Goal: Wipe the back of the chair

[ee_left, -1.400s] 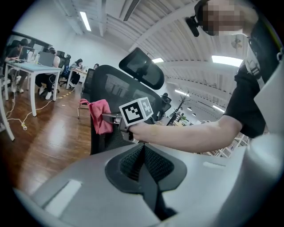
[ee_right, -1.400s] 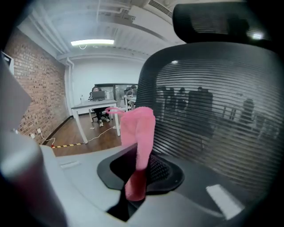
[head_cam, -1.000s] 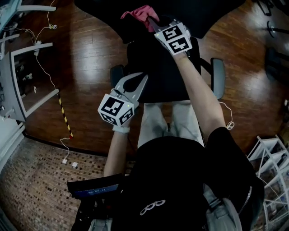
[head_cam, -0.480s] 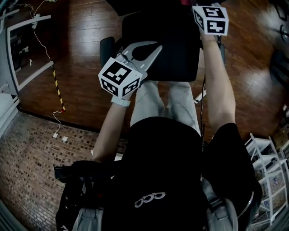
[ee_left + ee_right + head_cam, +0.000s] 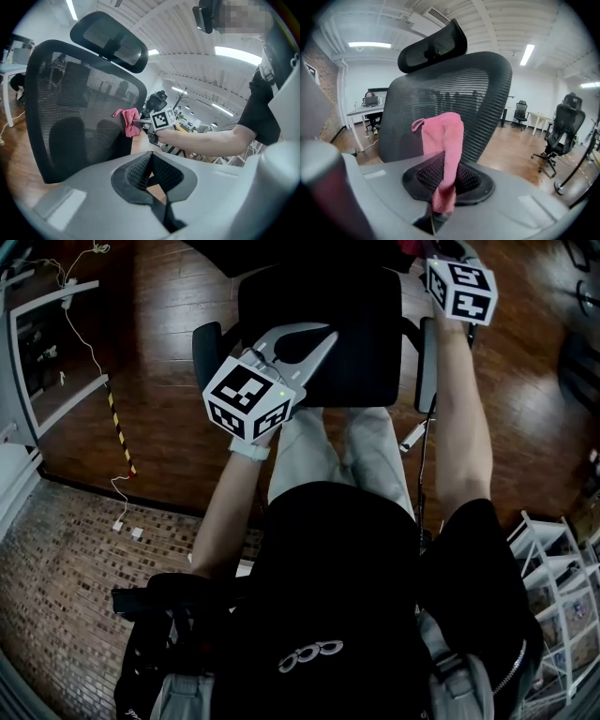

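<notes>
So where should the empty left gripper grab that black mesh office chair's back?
Probably its thin side rim, opposite the pink cloth, approached edge-on so the jaws straddle front and rear. The black mesh chair back is too broad and curved elsewhere; the left gripper, now shut, must open first.

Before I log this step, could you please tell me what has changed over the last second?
The right gripper, shut on the pink terry cloth, swept to the person's right across the black mesh chair back, toward its edge. Nothing was picked up or released. The left gripper stayed shut and empty above the seat.
</notes>
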Available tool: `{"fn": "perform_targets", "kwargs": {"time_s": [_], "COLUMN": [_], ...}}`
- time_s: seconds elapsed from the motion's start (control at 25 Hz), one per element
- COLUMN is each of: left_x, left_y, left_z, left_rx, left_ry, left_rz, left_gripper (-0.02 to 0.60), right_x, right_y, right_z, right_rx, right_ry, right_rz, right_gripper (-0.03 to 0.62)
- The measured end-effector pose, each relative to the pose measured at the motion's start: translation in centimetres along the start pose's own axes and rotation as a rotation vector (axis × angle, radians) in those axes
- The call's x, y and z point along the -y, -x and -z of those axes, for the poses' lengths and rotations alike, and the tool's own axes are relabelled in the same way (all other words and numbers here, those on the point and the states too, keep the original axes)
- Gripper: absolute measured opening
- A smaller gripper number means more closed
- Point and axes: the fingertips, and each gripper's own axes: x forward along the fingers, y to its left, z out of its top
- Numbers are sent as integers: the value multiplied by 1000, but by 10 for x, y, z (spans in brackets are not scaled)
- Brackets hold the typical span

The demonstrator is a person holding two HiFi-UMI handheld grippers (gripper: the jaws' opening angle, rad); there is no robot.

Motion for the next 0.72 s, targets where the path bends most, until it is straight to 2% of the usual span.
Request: {"fn": "perform_targets", "kwargs": {"time_s": [0.12, 0.36, 0.44, 0.56, 0.72], "left_x": [4, 10, 12, 13, 14], "left_y": [-5, -9, -6, -1, 7], "left_z": [0, 1, 2, 7, 9], "left_rx": [-2, 0, 3, 7, 21], "left_ry": [-3, -8, -8, 2, 8], "left_rz": [10, 27, 28, 25, 24], "left_gripper": [-9, -9, -9, -9, -9], "right_x": [21, 80, 91, 82, 39], "right_y": [12, 43, 49, 44, 20], "right_z": [9, 33, 40, 55, 54], "right_rx": [-8, -35, -55, -91, -114], "right_ry": [-19, -114, -137, -127, -46], "right_rz": [59, 269, 310, 303, 223], "right_gripper": [44, 44, 43, 43, 43]}}
